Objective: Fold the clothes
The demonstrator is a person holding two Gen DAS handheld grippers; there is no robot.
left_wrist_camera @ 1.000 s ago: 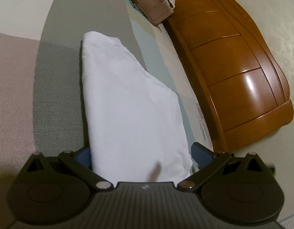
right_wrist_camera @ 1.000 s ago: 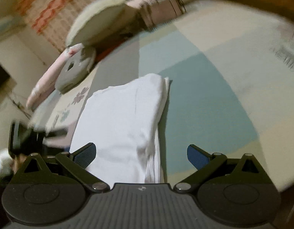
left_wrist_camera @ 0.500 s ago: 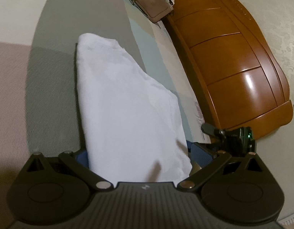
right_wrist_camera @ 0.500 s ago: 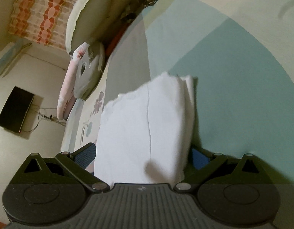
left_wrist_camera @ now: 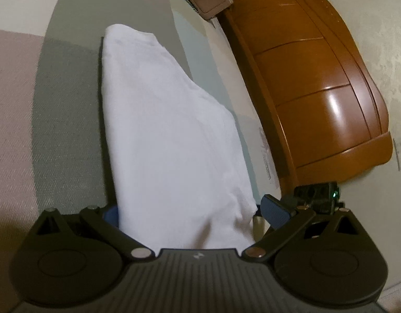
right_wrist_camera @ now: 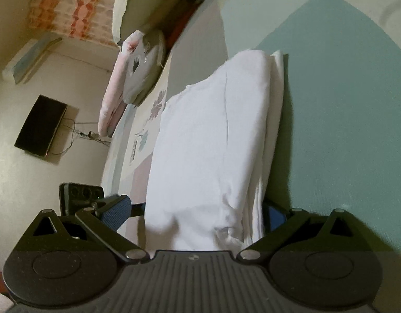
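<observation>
The folded white garment [left_wrist_camera: 171, 135] was seen between the spread fingers of each tool, left [left_wrist_camera: 190, 212] and right [right_wrist_camera: 197, 208], on the bed [right_wrist_camera: 343, 120].

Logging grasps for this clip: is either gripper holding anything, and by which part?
It cannot be told. The folded white cloth lies between the wide-spread fingers of the left gripper and right gripper, at its near edge.

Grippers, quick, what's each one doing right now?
Left gripper: open, fingers straddling the folded white garment.
Right gripper: open, fingers straddling the same garment.
</observation>
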